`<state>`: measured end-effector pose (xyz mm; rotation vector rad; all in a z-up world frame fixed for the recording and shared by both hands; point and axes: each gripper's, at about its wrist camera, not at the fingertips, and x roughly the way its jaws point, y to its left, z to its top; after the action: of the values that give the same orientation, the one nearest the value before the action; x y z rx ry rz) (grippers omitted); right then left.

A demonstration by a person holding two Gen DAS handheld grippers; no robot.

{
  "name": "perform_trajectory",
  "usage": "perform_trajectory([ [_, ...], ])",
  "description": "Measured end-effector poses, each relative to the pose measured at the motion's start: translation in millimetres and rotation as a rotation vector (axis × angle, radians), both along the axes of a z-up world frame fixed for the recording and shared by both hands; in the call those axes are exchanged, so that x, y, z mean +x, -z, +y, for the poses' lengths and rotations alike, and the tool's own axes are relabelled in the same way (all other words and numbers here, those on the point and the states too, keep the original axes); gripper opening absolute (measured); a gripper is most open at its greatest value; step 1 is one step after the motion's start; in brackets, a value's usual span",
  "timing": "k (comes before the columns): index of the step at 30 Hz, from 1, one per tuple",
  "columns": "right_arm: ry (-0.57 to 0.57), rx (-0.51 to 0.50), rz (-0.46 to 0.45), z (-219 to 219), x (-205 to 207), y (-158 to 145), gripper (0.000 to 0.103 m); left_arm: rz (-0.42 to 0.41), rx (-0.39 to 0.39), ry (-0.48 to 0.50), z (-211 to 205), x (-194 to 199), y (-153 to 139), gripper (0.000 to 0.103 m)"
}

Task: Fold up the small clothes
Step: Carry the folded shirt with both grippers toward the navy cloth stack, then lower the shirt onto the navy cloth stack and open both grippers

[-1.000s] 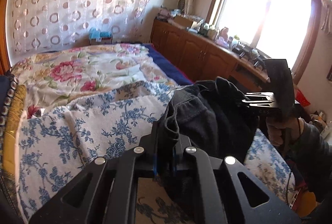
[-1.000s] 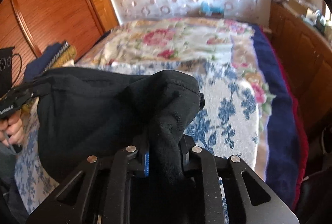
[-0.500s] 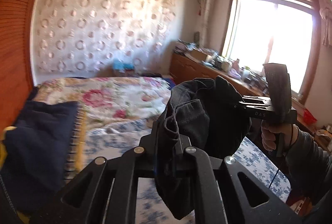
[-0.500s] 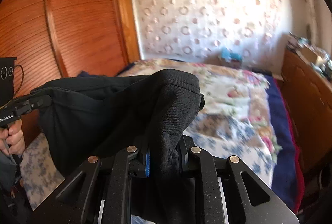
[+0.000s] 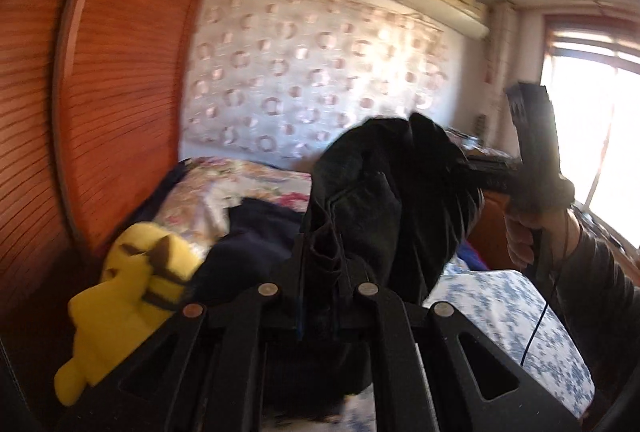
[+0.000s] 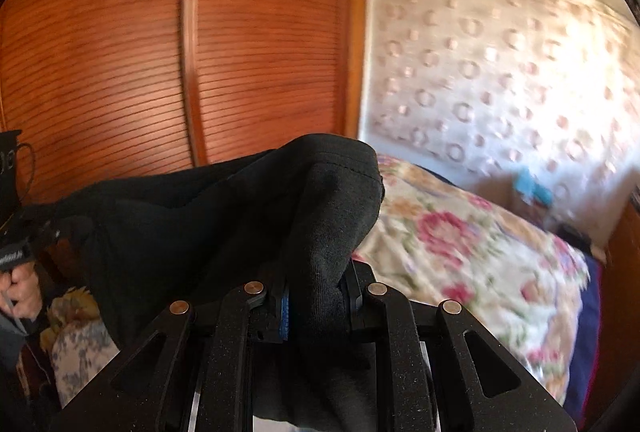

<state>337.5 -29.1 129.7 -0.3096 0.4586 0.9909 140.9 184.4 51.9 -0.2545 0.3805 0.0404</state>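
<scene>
A black garment (image 5: 384, 207) hangs in the air over the bed, bunched between both grippers. My left gripper (image 5: 320, 264) is shut on one bunched edge of it. My right gripper (image 6: 316, 292) is shut on the other edge, and the black garment (image 6: 192, 220) stretches from there to the left. In the left wrist view the right gripper (image 5: 472, 171) shows at the right, held by a hand (image 5: 524, 236). In the right wrist view the left gripper (image 6: 36, 232) shows at the far left edge.
A wooden slatted wardrobe (image 6: 160, 51) stands to the left of the bed. A yellow plush toy (image 5: 128, 296) and a dark blue folded cloth (image 5: 248, 244) lie by the floral bedspread (image 6: 472, 244). A blue-flowered sheet (image 5: 512, 316) covers the near bed. A bright window (image 5: 600, 119) is at the right.
Both grippers have lifted the black garment off the bed and swung leftward toward the wardrobe. The yellow plush toy has come into view. Both grips have held.
</scene>
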Motion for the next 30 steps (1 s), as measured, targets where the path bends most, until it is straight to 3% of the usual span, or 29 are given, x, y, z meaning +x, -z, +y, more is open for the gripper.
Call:
perform_trajectory([
  [6,-0.117,-0.111,-0.009,128,20,20,0.015,0.092,-0.054,-0.094,39,-3,53,0.007],
  [12,-0.136,-0.217,0.02,199,34,69,0.017,0.148,-0.041,-0.126,42,-4,84,0.007],
  [15,-0.071,-0.25,0.021,200,39,84,0.039,0.163,-0.019,-0.13,38,-6,85,0.008],
  [16,-0.054,-0.243,0.026,197,40,84,0.052,0.163,-0.012,-0.132,39,-7,83,0.009],
  [17,-0.03,-0.226,0.027,192,42,83,0.055,0.164,-0.007,-0.133,39,-9,82,0.009],
  [20,0.022,-0.158,0.009,173,39,74,0.056,0.163,0.01,-0.148,38,-14,77,0.011],
  [22,0.014,-0.121,0.045,157,37,72,0.056,0.168,0.031,-0.152,37,-19,73,0.013],
  [30,0.061,-0.067,0.098,103,4,79,0.056,0.168,0.142,-0.136,7,-36,55,0.028],
])
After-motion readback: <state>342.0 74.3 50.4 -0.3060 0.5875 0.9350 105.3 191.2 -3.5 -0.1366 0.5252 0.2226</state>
